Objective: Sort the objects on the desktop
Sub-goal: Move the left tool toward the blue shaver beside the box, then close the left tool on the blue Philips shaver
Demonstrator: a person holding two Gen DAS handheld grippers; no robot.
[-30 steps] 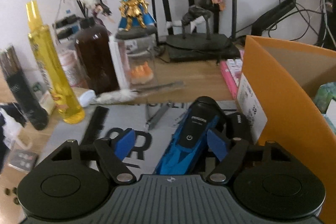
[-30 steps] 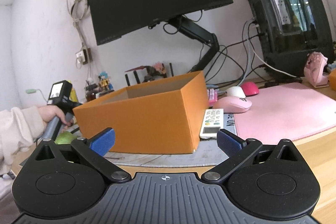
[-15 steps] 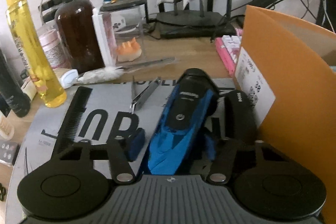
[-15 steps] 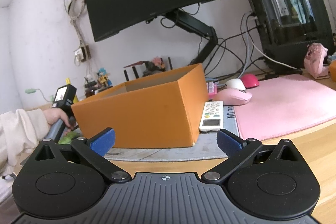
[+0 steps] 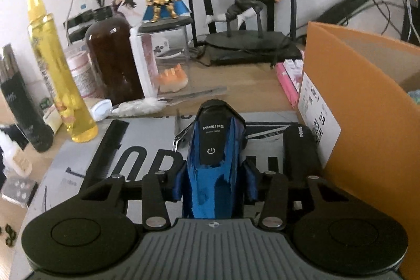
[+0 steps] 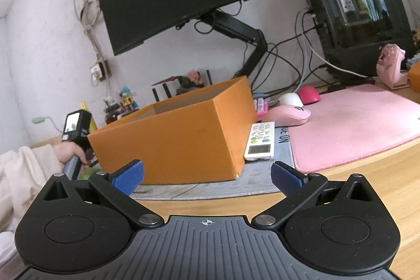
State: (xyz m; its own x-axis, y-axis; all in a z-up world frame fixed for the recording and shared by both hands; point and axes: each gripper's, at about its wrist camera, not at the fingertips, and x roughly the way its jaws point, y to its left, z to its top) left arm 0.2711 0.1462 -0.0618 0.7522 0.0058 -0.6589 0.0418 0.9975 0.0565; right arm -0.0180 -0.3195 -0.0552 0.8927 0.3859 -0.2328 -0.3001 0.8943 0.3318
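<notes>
Left wrist view, left to right: a tall yellow spray bottle (image 5: 59, 75) stands beside a dark brown plastic bottle (image 5: 113, 59). A black comb (image 5: 105, 148) lies flat on the grey printed mat (image 5: 65, 162). The left gripper (image 5: 214, 184) is clenched on the blue and black electric shaver (image 5: 214, 162), its blue pads pressing both sides of the body. The shaver is at mid-mat, head pointing away. A black oblong case (image 5: 300, 151) lies just right of it, against the orange cardboard box (image 5: 367, 122).

Right wrist view: the person's hand (image 6: 69, 151) grips the other tool's handle left of the box. The right gripper (image 6: 207, 176) is released, jaws wide, nothing between them. A white remote control (image 6: 260, 141) lies right of the box.
</notes>
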